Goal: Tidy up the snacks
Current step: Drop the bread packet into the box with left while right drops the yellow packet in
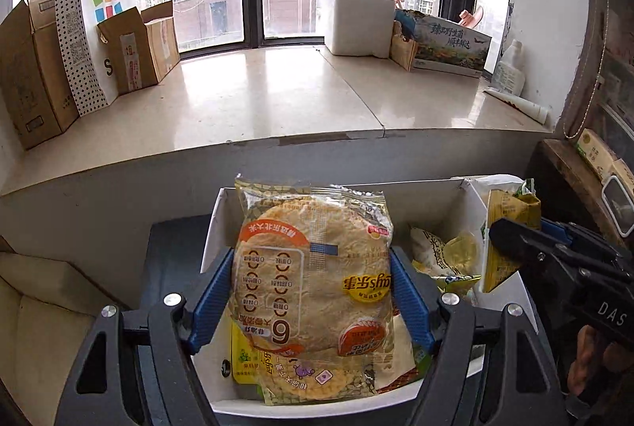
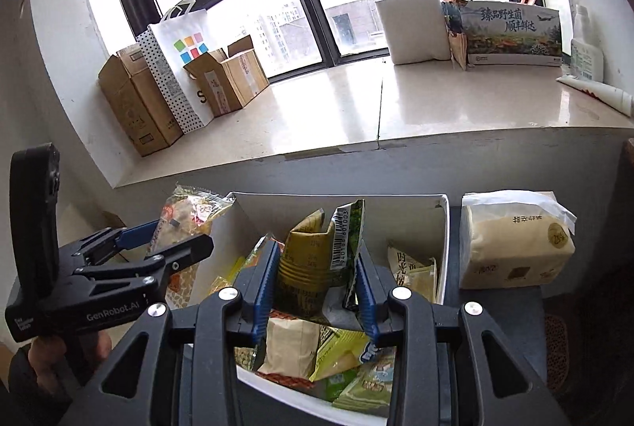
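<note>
While the rice cracker pack point(image 1: 313, 291) sits clamped in our left gripper point(image 1: 311, 301) at lower centre, we keep it above the white bin point(image 1: 216, 228), probably to sort it. Our right gripper point(image 2: 315, 291) pinches an olive snack bag point(image 2: 317, 251), seemingly lifted clear of the packets below. Upper frame, the windowsill point(image 1: 277, 97) waits.

Cardboard boxes point(image 1: 35, 69), polka-dot bag point(image 1: 85, 29), white bottle point(image 1: 511, 67) on windowsill point(image 1: 257, 97).
</note>
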The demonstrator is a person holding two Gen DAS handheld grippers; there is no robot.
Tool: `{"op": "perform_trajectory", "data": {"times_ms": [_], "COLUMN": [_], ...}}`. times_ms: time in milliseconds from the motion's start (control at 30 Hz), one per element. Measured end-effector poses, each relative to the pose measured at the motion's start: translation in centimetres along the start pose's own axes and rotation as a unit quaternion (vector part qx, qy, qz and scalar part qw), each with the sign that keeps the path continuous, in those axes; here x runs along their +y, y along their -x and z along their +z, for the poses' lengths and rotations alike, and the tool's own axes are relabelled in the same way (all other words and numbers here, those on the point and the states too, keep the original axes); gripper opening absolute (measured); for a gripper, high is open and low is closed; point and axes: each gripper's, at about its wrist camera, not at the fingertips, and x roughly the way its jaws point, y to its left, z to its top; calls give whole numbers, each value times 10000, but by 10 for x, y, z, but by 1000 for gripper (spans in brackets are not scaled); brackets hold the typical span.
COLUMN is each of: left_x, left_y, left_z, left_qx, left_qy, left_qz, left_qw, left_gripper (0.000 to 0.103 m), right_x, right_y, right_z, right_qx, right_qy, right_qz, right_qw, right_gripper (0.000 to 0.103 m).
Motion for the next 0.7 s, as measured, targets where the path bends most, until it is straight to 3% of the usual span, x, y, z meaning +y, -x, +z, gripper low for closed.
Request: {"op": "perform_trajectory", "data": {"times_ms": [33, 67, 100, 200, 500, 700], "left_x": [0, 0, 1, 2, 9, 5], "left_y": [-6, -9, -10, -7, 22, 94], "left_z": [0, -1, -3, -10, -17, -34], "left_qx": [133, 210, 195, 107, -85, -988], "left_qy": [-11, 5, 11, -79, 62, -72], "left_qz": [-24, 19, 46, 126, 47, 317], "left_qw": [9999, 9998, 9998, 9998, 9999, 9946], "left_gripper": [93, 103, 103, 103, 103, 103], "right_x": [-2, -4, -5, -10, -8, 18], "right_y": [-5, -9, -11, -5, 12, 50], "right_z": [3, 4, 4, 3, -3, -17], "right_qx": [22, 50, 50, -172, -192, -562], "right_qy": [-50, -109, -160, -268, -217, 395], "right_qz": [-18, -91, -173, -220, -231, -457], "right_qw": [10000, 9999, 9997, 9993, 9993, 9966], "right_gripper": [48, 78, 103, 103, 103, 103]}}
